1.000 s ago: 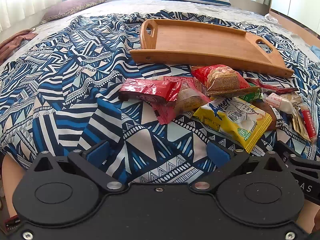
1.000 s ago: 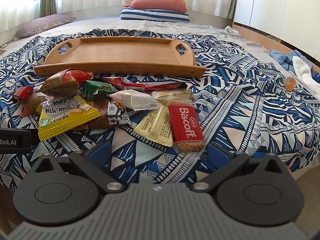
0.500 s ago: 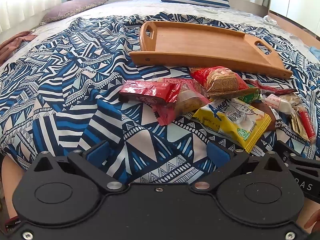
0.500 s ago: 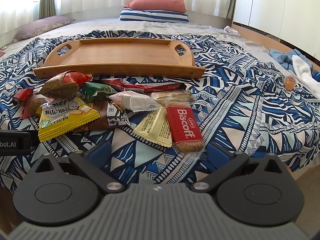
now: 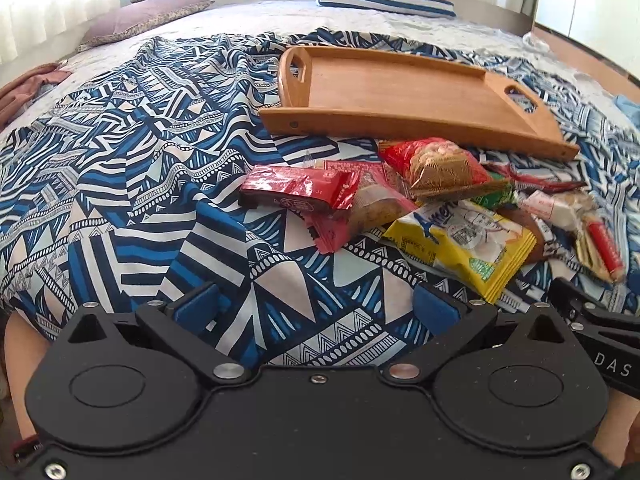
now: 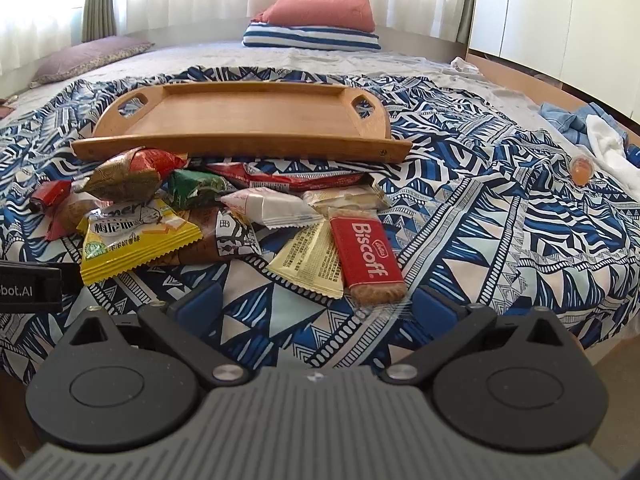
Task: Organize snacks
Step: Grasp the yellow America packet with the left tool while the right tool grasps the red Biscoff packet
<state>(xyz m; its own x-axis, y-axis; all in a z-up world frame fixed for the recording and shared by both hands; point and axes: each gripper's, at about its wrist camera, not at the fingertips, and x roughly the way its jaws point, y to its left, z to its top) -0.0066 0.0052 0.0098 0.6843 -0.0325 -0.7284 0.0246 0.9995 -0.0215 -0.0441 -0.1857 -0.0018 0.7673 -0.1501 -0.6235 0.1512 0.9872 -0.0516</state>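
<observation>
my right claw [image 6: 316, 300], spread and empty, has the biscoff pack [image 6: 366, 254] just ahead, long axis pointing away toward the empty tray [image 6: 240, 148]; left claw [image 5: 316, 304] is equally released, farther off.

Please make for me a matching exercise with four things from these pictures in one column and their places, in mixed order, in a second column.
Things:
1. red Biscoff biscuit packet
2. empty wooden tray with two handle holes
3. small orange jelly cup
4. yellow crinkle-edged snack bag

Places:
A. alone on the blanket, far right
B. behind the snack pile
C. left side of the pile, partly over a brown packet
D. right edge of the pile, beside a pale yellow sachet

Pairs: 1-D, 2-B, 3-A, 4-C
</observation>
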